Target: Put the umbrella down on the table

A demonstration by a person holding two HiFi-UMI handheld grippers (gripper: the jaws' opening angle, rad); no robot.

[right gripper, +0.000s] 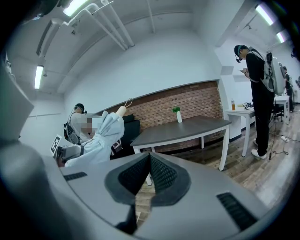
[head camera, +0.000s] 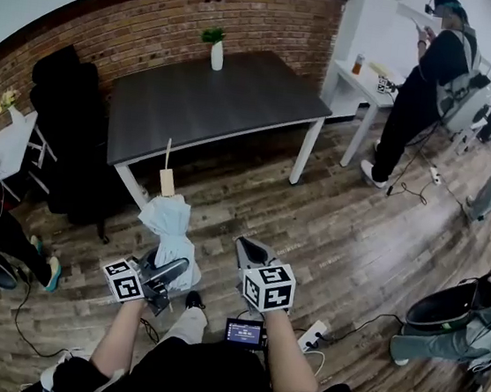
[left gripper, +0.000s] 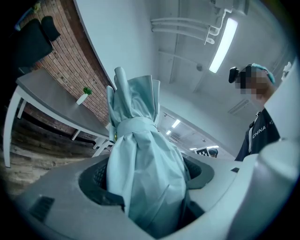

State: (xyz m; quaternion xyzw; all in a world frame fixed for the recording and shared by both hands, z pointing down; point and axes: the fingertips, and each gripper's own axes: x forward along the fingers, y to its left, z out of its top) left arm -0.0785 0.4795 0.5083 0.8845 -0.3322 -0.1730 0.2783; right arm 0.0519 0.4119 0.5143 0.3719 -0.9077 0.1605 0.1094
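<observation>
Folded pale umbrella (head camera: 169,226) clamped in my left tongs (head camera: 167,275), lower centre of the head view, over the wooden floor (head camera: 349,221) and short of the table (head camera: 239,101).
Its lower end is buried between my jaws. The wooden tip (head camera: 167,181) shows in the head view and right gripper view, while the left gripper view gives only fabric. My right tongs (head camera: 250,252) are closed on nothing. A vase (head camera: 217,52) stands at the table's far edge, and a person (head camera: 431,71) stands upper right.
</observation>
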